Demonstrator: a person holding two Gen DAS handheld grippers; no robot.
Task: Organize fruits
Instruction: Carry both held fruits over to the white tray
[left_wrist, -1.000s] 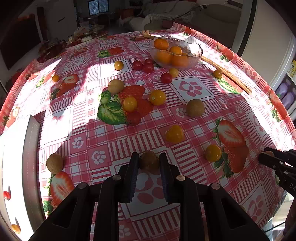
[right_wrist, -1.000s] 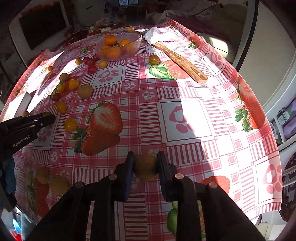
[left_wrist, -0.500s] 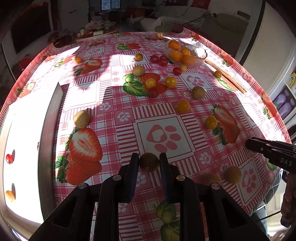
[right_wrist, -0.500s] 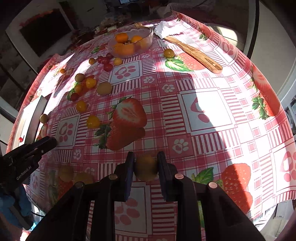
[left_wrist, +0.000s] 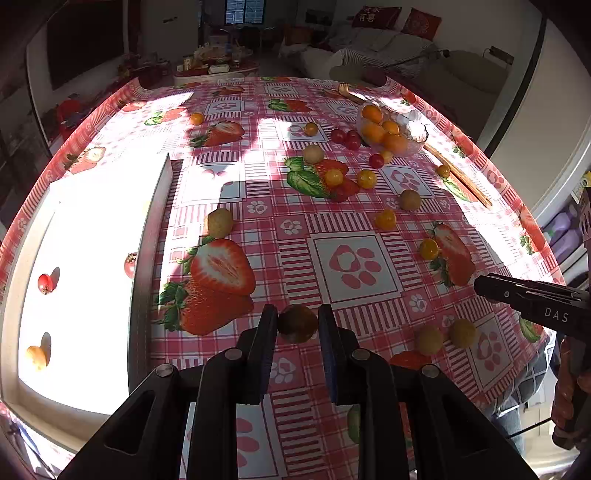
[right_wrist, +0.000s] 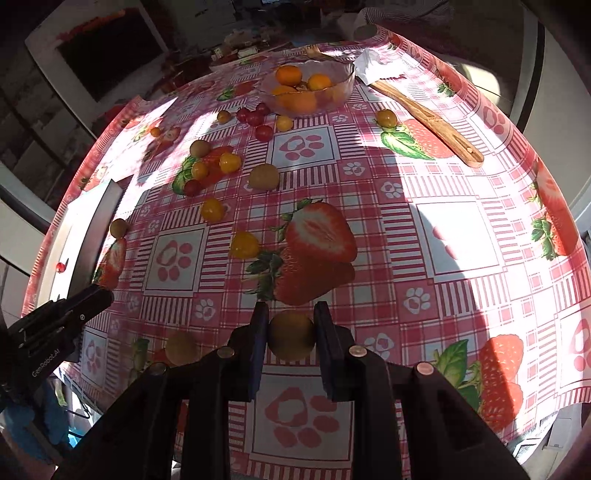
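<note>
Both grippers have drawn back toward the near edge of the table since the earlier frames, so that more of the cloth and of the white tray now shows in the left wrist view. Left gripper (left_wrist: 297, 322): jaws narrow, clamped on a small brown round fruit (left_wrist: 297, 323) held above the near part of the red-and-white checked tablecloth with strawberry and paw prints (left_wrist: 354, 266). Right gripper (right_wrist: 290, 332): jaws likewise narrow, clamped on a yellow-green round fruit (right_wrist: 291, 339), also above the near edge.

White rectangular tray (left_wrist: 88, 236), at the left edge of the table, overexposed by sunlight; it carries a red cherry tomato (left_wrist: 45, 283), a second red tomato against its right wall (left_wrist: 130, 264) and a pale orange fruit (left_wrist: 36, 356) near its front corner. Clear glass bowl (left_wrist: 413, 129), toward the far right corner, holds several orange fruits (left_wrist: 373, 132). Long wooden spatula (right_wrist: 428, 122), just beside the bowl, lies along the right edge.

Loose fruit is scattered across the middle of the cloth: yellow cherry tomatoes (left_wrist: 385, 219), red cherry tomatoes (left_wrist: 345, 136) close to the bowl, and brown-green round fruits (left_wrist: 218, 223) (left_wrist: 410, 199). Two further yellow-green fruits (left_wrist: 461, 333) lie together near the front right edge, just below the right gripper's tip in the left wrist view.

Crumpled white paper (right_wrist: 373, 68) sits at the far edge behind the spatula.
</note>
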